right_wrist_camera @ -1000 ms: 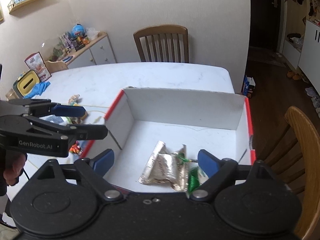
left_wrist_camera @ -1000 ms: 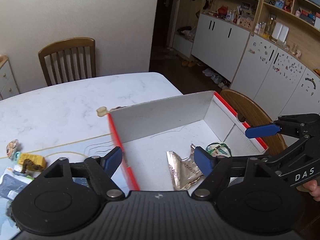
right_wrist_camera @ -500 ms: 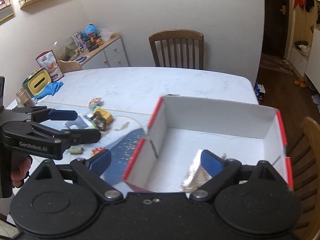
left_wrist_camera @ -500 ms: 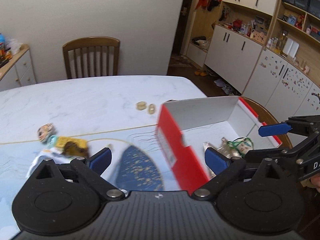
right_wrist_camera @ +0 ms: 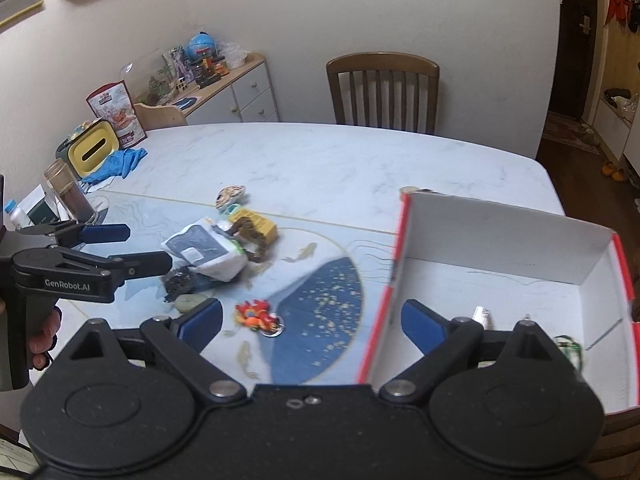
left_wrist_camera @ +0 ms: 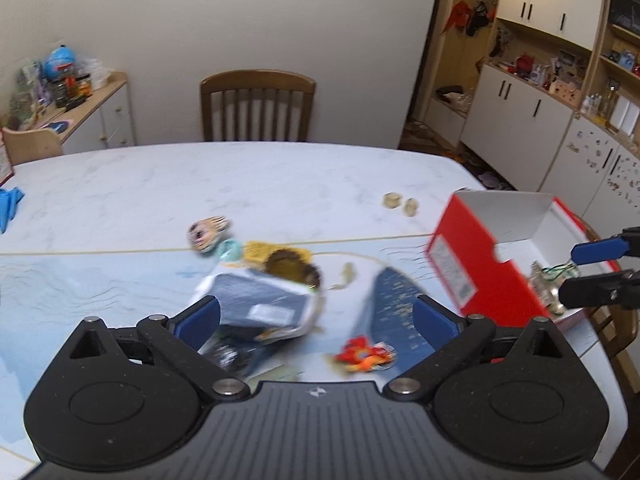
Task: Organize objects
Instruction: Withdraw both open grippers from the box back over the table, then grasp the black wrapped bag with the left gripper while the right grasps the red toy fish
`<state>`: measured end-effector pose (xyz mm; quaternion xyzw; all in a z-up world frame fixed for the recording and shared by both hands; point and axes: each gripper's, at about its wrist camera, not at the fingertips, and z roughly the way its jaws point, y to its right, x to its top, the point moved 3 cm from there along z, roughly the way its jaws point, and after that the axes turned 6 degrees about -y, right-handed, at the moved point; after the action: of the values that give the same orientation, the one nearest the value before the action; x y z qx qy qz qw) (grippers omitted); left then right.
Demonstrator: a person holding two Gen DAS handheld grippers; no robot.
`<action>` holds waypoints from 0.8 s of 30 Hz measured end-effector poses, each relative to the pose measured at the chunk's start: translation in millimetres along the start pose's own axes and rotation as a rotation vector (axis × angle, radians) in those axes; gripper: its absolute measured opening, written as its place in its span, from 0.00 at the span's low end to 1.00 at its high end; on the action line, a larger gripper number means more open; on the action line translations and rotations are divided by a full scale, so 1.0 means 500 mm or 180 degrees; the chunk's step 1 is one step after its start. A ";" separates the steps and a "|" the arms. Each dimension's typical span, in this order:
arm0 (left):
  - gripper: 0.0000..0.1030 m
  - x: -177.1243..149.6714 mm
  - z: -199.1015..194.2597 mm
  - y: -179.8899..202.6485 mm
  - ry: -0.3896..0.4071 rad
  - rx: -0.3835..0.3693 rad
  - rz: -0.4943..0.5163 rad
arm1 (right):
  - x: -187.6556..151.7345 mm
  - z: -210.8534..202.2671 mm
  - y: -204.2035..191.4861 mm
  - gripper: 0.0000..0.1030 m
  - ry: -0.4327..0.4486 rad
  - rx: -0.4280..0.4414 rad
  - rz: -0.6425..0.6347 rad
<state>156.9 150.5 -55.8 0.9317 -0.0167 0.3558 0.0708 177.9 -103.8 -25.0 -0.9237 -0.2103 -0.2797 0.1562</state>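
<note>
We held the left gripper (left_wrist_camera: 316, 318) wide open and empty above the grey pouch (left_wrist_camera: 260, 304), well left of the red box (left_wrist_camera: 476, 268). Our right gripper (right_wrist_camera: 312, 326) gaped empty too, over the red box's left wall, the orange toy (right_wrist_camera: 256, 314) just left of it.

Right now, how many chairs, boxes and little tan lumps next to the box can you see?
Chairs: 2 (far chair, near chair)
Boxes: 1 (red box)
Tan lumps: 2 (left lump, right lump)
Total: 5
</note>
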 end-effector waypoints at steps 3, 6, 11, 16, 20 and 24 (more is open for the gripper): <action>1.00 -0.018 0.007 -0.035 -0.0064 0.0061 -0.0007 | 0.003 0.020 -0.022 0.93 -0.0033 -0.0017 0.0023; 1.00 -0.035 0.019 -0.069 -0.0130 0.0096 0.0047 | 0.002 0.045 -0.044 0.92 -0.0081 -0.0024 0.0026; 1.00 -0.063 0.047 -0.114 -0.0180 0.0165 0.0109 | -0.003 0.092 -0.081 0.91 -0.0187 -0.0043 -0.0035; 1.00 -0.081 0.077 -0.143 -0.0205 0.0165 0.0202 | -0.008 0.140 -0.108 0.89 -0.0311 -0.0105 -0.0111; 1.00 -0.089 0.103 -0.153 -0.0209 0.0186 0.0286 | -0.011 0.180 -0.122 0.86 -0.0382 -0.0131 -0.0154; 1.00 -0.095 0.133 -0.161 -0.0251 0.0152 0.0300 | -0.017 0.224 -0.130 0.83 -0.0469 -0.0163 -0.0239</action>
<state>171.9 219.8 -146.0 0.9447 -0.0548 0.3219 0.0310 191.1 -4.5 -107.9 -0.9369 -0.2484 -0.2219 0.1060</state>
